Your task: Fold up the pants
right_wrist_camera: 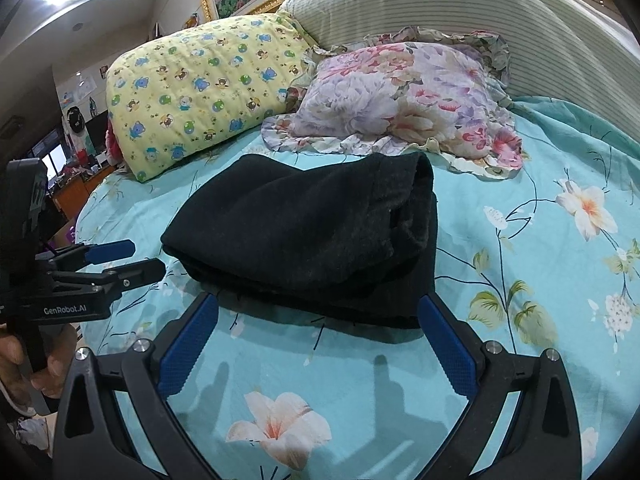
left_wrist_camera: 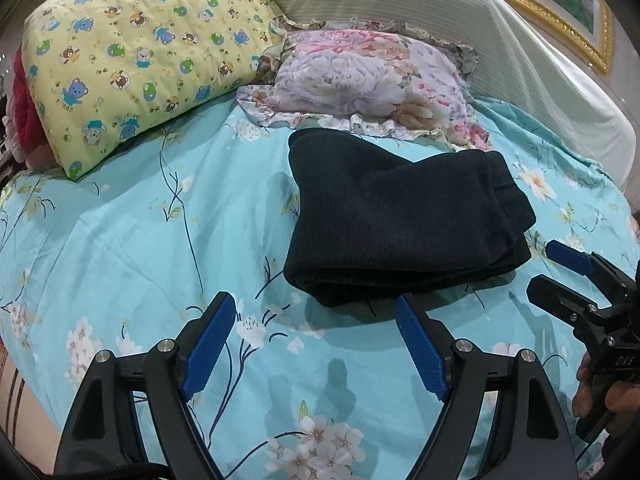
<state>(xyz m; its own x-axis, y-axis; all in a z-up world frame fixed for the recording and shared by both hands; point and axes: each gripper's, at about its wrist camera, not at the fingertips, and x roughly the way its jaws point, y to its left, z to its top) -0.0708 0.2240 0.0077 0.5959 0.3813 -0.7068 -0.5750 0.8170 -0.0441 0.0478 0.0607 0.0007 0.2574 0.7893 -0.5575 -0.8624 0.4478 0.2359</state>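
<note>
The black pants (left_wrist_camera: pixel 396 216) lie folded in a thick stack on the turquoise floral bedsheet (left_wrist_camera: pixel 140 248). They also show in the right wrist view (right_wrist_camera: pixel 312 236). My left gripper (left_wrist_camera: pixel 316 308) is open and empty, just short of the stack's near left corner. It also shows at the left edge of the right wrist view (right_wrist_camera: pixel 140 260). My right gripper (right_wrist_camera: pixel 320 312) is open and empty, its jaws straddling the stack's near edge without holding it. It shows at the right edge of the left wrist view (left_wrist_camera: pixel 548 268).
A yellow bear-print pillow (left_wrist_camera: pixel 140 60) and a floral ruffled pillow (left_wrist_camera: pixel 372 76) lie behind the pants. A white striped headboard cushion (left_wrist_camera: pixel 480 40) stands at the back. The bed's left edge (right_wrist_camera: pixel 86 200) drops off towards a cluttered room.
</note>
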